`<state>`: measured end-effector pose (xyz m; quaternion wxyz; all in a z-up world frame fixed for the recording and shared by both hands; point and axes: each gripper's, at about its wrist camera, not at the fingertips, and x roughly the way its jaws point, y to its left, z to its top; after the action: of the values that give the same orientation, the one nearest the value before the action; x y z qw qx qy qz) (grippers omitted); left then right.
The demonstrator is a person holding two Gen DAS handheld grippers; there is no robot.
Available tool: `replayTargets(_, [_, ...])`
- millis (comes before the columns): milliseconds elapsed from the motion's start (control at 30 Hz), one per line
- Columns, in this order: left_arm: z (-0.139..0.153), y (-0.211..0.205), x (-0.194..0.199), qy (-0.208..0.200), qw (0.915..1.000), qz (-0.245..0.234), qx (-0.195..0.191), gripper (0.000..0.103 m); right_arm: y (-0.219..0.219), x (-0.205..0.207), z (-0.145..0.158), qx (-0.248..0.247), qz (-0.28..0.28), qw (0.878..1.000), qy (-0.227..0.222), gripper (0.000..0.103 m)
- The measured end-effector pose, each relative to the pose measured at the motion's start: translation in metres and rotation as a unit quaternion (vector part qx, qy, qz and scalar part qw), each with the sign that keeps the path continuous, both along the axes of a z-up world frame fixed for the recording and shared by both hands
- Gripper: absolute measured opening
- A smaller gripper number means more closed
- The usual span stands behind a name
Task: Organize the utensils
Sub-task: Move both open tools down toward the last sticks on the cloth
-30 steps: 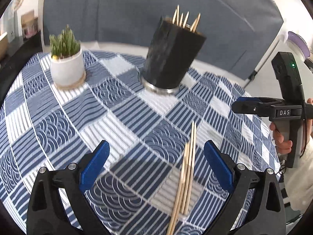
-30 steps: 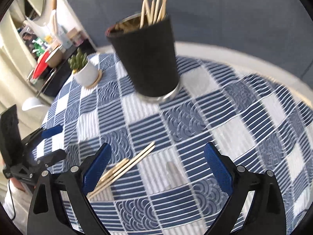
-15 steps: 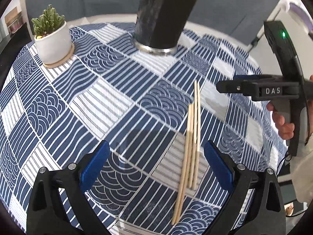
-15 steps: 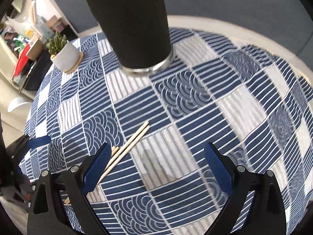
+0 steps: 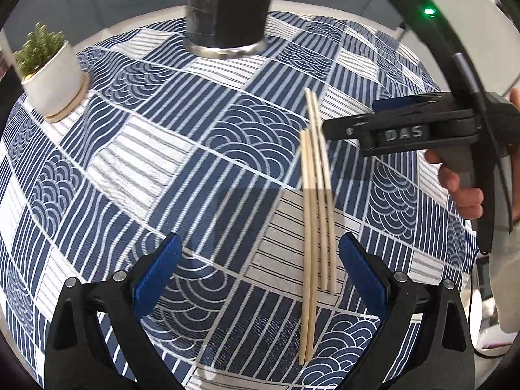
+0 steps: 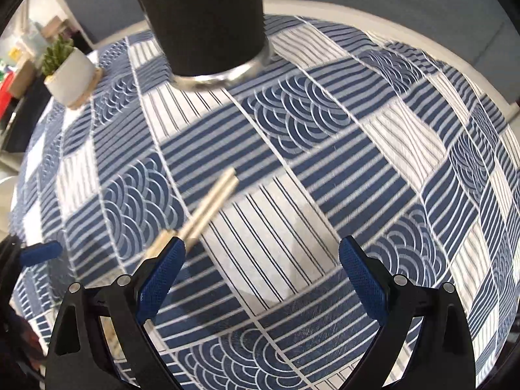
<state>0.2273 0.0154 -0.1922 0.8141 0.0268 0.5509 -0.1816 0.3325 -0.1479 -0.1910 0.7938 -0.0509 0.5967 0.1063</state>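
Several wooden chopsticks (image 5: 317, 211) lie side by side on the blue and white patterned tablecloth (image 5: 156, 162). My left gripper (image 5: 259, 248) stands open low over the cloth, the sticks just inside its right finger. In the right wrist view the chopsticks (image 6: 211, 208) run diagonally, their near ends hidden behind the left finger of my open right gripper (image 6: 260, 253). The black holder cup (image 5: 227, 9) stands at the far side; its rim is cut off in both views (image 6: 208, 22). The right gripper (image 5: 390, 120), held by a hand, hovers right of the sticks' far ends.
A small green plant in a white pot (image 5: 53, 71) sits on a wooden coaster at the far left of the table (image 6: 70, 71). The round table's edge curves close on the right. A blue finger of the left gripper (image 6: 40, 250) shows at the left edge.
Both grippers have come down and closer to the table and the chopsticks. The holder's top and the sticks in it have slid out of view. Both stay open.
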Motion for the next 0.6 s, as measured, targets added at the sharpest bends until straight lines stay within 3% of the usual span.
replayTargets(67, [-0.006, -0.004, -0.002, -0.006, 0.9997, -0.012, 0.018, 0.095, -0.002, -0.004, 0.0, 0.004, -0.006, 1.0, -0.011, 0.092])
replayTargets(300, [-0.009, 0.002, 0.0, 0.0, 0.9999, -0.004, 0.012, 0.096, -0.004, -0.009, 0.004, 0.028, -0.022, 0.999, 0.006, 0.092])
replayTargets(433, [-0.013, -0.009, -0.005, -0.012, 0.9982, -0.019, 0.056, 0.098, 0.004, -0.006, 0.001, 0.005, -0.016, 1.0, 0.015, 0.093])
replayTargets(600, [-0.013, 0.004, -0.001, -0.007, 0.9971, 0.033, 0.068, 0.098, 0.011, -0.005, -0.002, -0.008, -0.008, 1.0, 0.022, 0.095])
